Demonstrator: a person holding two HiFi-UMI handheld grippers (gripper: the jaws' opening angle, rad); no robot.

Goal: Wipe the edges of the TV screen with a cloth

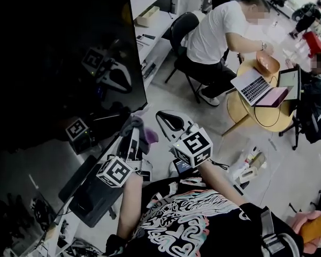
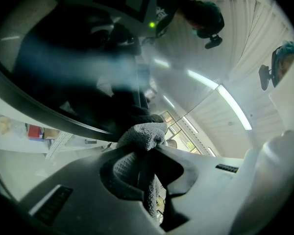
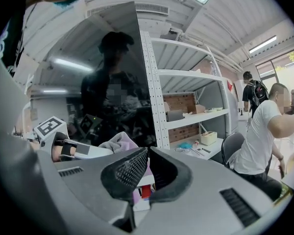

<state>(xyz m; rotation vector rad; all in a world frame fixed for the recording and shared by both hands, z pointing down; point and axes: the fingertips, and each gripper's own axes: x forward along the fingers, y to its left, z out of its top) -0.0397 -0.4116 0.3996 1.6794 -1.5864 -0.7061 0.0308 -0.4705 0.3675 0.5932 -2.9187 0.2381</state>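
Nearest the lens, at bottom centre of head view: patterned black shirt (image 1: 187,224) of the person holding both tools.

Just above, left of centre: left gripper (image 1: 132,139), jaws clamped on a grey-purple cloth (image 1: 143,130). Same grip in left gripper view: left gripper (image 2: 148,148) pinched tight on the bunched cloth (image 2: 142,131), wad pressed up against the dark lower edge of the TV screen (image 2: 73,58).

Upper left of head view: TV screen (image 1: 59,47), black and reflective, standing over a grey tabletop (image 1: 48,162); cloth just under its lower right corner.

Centre of head view: right gripper (image 1: 169,121), beside the cloth but apart from it. Right gripper view: right gripper (image 3: 148,151) with jaws closed tip to tip on nothing; cloth (image 3: 118,143) left of centre, TV screen (image 3: 112,82) behind it, white shelving (image 3: 186,87) to the right.

Upper right of head view: seated person in white shirt (image 1: 219,31); open laptop (image 1: 254,87) on a round table.
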